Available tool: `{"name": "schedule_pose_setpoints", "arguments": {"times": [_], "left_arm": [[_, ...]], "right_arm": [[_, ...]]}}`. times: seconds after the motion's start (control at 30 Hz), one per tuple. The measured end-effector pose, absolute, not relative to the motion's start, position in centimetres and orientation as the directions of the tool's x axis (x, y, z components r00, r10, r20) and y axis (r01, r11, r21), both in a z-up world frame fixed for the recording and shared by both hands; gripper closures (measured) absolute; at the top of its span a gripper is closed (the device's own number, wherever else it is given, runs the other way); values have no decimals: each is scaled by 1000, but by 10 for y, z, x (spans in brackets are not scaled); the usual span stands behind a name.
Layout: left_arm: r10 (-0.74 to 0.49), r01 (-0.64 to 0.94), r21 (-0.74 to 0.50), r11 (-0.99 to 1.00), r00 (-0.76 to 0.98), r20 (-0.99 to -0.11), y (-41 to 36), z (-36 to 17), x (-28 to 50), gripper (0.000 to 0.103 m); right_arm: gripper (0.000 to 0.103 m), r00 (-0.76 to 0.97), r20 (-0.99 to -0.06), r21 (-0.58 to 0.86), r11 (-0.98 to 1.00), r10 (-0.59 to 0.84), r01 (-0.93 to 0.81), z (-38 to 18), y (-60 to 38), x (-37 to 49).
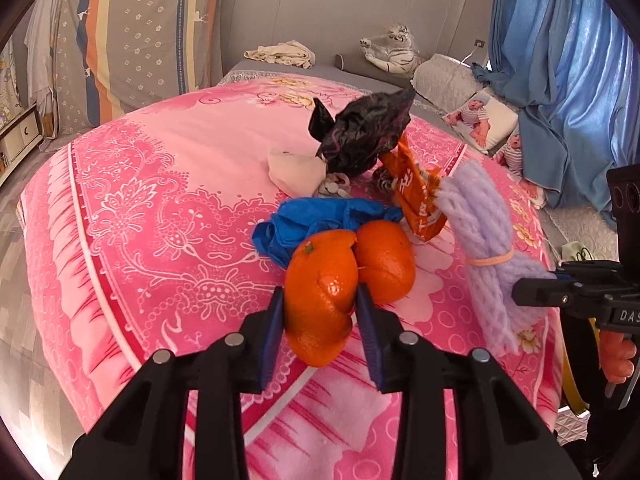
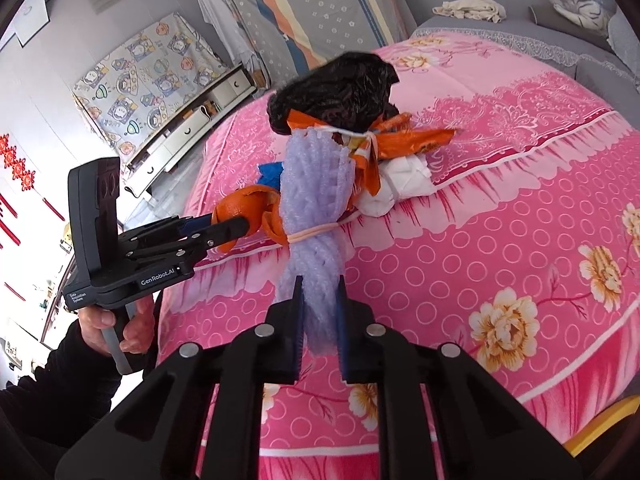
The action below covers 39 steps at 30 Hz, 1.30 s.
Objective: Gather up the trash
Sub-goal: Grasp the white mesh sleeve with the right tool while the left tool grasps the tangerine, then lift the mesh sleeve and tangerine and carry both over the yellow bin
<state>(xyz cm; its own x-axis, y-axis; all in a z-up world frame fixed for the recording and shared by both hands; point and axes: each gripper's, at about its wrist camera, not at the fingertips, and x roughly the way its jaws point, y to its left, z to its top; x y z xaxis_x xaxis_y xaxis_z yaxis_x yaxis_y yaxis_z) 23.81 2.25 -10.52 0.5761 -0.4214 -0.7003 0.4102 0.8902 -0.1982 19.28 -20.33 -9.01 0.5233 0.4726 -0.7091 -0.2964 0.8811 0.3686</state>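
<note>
On the pink bedspread (image 1: 132, 200) lies a heap of trash. My left gripper (image 1: 320, 300) is shut on a piece of orange peel (image 1: 320, 296); a second peel (image 1: 386, 260) touches it behind. My right gripper (image 2: 318, 292) is shut on the near end of a lilac foam net bundle (image 2: 316, 200) tied with a rubber band; the same bundle (image 1: 484, 224) shows in the left wrist view. Behind lie a blue plastic bag (image 1: 316, 220), an orange snack wrapper (image 1: 416, 196), a black plastic bag (image 1: 364, 132) and a crumpled white tissue (image 1: 294, 172).
A grey mattress edge with a cream cloth (image 1: 282, 54) and a toy tiger (image 1: 394, 46) lies at the far end. Blue curtains (image 1: 560, 80) hang on the right, with doll-print pillows (image 1: 480, 116) below. A white drawer unit (image 2: 192, 128) stands beside the bed. A person's hand (image 2: 132, 324) holds the left gripper's handle.
</note>
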Motion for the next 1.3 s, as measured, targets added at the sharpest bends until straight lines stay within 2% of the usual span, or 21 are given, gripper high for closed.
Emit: {"name": "schedule_pose_setpoints", "arguments": {"times": [0.7,1.3], "left_arm": [[-442,389,-232,892,635,-634,52,-76,191,70],[-482,452,-222,864,618,-621,20,-59,173,70]], "right_arm": [[91,592,-659,395,883,464,-253,-67,-233,150],[91,651,-617,431,882,442,-190,-63,-275,124]]}}
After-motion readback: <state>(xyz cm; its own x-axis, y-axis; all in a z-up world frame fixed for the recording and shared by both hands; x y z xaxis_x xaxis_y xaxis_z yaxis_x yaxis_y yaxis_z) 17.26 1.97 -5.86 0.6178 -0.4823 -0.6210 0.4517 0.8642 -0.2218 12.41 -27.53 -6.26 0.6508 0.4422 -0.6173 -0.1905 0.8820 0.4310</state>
